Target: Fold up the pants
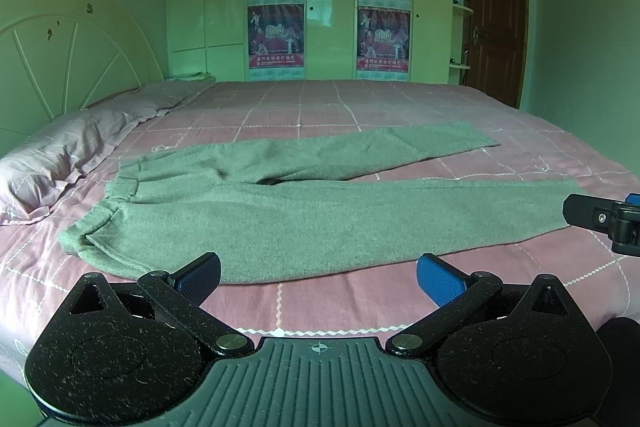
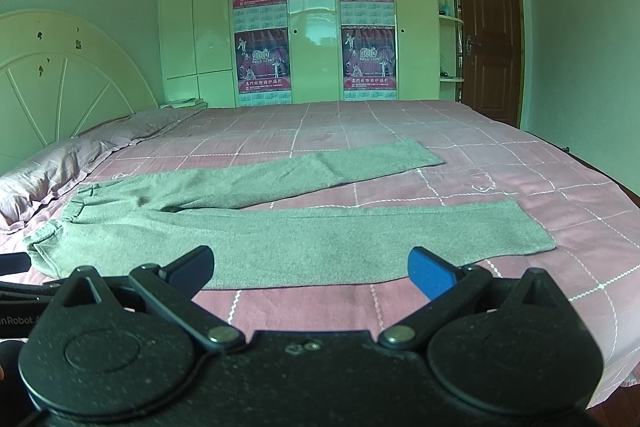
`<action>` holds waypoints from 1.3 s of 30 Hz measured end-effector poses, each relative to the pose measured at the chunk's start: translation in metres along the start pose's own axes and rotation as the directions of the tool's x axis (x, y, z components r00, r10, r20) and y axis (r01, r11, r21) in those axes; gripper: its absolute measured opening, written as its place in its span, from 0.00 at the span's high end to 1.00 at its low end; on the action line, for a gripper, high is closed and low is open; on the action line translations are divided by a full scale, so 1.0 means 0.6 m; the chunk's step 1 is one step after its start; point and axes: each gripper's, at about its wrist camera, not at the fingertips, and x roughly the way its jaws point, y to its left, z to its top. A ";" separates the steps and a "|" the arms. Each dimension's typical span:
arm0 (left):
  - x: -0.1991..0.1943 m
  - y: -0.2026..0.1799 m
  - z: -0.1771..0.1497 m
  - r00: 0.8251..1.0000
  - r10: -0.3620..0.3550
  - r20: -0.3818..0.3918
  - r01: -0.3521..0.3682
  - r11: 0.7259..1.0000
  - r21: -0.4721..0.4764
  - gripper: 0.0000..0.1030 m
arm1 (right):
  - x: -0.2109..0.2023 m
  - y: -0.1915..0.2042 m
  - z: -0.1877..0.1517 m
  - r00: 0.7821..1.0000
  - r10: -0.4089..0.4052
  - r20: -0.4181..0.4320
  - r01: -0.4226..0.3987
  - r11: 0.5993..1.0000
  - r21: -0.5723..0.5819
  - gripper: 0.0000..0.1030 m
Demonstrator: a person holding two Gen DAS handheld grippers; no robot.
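Grey-green pants (image 1: 304, 223) (image 2: 256, 239) lie flat on the pink checked bed (image 1: 328, 299) (image 2: 520, 179), waistband to the left by the pillow, both legs spread apart toward the right. My left gripper (image 1: 318, 273) is open above the near edge of the nearer leg, nothing between its blue-padded fingers (image 1: 438, 281). My right gripper (image 2: 312, 265) is open too, hovering just short of the same leg's near edge. In the left wrist view, part of the right gripper (image 1: 600, 217) shows at the far right, near the leg's hem.
A lilac pillow (image 1: 60, 155) (image 2: 44, 171) lies at the left under a cream headboard (image 1: 68, 39). Behind the bed stands a white wardrobe (image 2: 308, 19) with posters. A brown door (image 2: 488, 31) is at the back right.
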 end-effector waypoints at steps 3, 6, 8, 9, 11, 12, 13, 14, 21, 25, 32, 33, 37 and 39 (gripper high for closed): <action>0.001 -0.001 -0.001 1.000 0.000 -0.001 0.000 1.000 0.003 0.00 | 0.001 0.003 -0.002 1.000 0.000 0.001 0.000 1.000 0.000 0.06; 0.004 -0.001 -0.002 1.000 0.000 -0.007 0.000 1.000 0.000 0.00 | 0.000 0.000 0.000 1.000 0.000 0.001 0.000 1.000 -0.001 0.06; 0.008 0.003 -0.003 1.000 0.005 -0.017 -0.005 1.000 0.006 0.00 | 0.003 0.001 0.000 1.000 0.001 0.000 -0.001 1.000 -0.005 0.06; 0.012 0.006 -0.001 0.999 0.016 -0.031 -0.015 1.000 0.011 0.00 | 0.007 0.001 0.001 1.000 0.011 -0.006 -0.011 1.000 -0.001 0.06; 0.024 0.024 0.004 0.998 0.033 -0.045 -0.032 0.999 0.009 0.00 | 0.021 0.003 0.008 0.999 0.034 -0.020 -0.034 0.999 -0.009 0.06; 0.031 0.038 0.009 0.998 0.050 -0.040 -0.050 0.999 -0.006 0.00 | 0.030 0.005 0.014 0.999 0.046 -0.028 -0.047 0.999 -0.021 0.06; 0.039 0.056 0.014 0.997 0.072 -0.035 -0.073 0.997 -0.031 0.00 | 0.039 0.006 0.023 0.997 0.065 -0.030 -0.066 0.997 -0.027 0.06; 0.048 0.080 0.021 0.996 0.088 -0.033 -0.090 0.994 -0.067 0.00 | 0.051 0.008 0.032 0.996 0.081 -0.036 -0.083 0.996 -0.034 0.06; 0.176 0.248 0.082 0.986 0.151 -0.071 -0.153 0.988 -0.027 0.00 | 0.193 0.042 0.127 0.971 0.214 -0.111 -0.224 0.970 -0.092 0.06; 0.272 0.362 0.134 0.982 0.168 -0.084 -0.172 0.984 -0.042 0.00 | 0.306 0.063 0.181 0.951 0.288 -0.114 -0.299 0.949 -0.095 0.12; 0.504 0.526 0.196 0.964 0.188 -0.186 -0.200 0.979 -0.049 0.27 | 0.541 0.113 0.244 0.922 0.316 -0.224 -0.347 0.930 -0.119 0.32; 0.529 0.538 0.199 0.963 0.193 -0.190 -0.204 0.978 -0.041 0.27 | 0.571 0.125 0.249 0.918 0.316 -0.241 -0.355 0.924 -0.141 0.32; 0.627 0.581 0.196 0.954 0.168 -0.250 -0.186 0.981 -0.051 0.27 | 0.685 0.177 0.265 0.900 0.316 -0.301 -0.394 0.884 -0.252 0.34; 0.659 0.594 0.190 0.953 0.135 -0.270 -0.158 0.985 -0.067 0.27 | 0.737 0.199 0.270 0.883 0.327 -0.336 -0.428 0.856 -0.291 0.37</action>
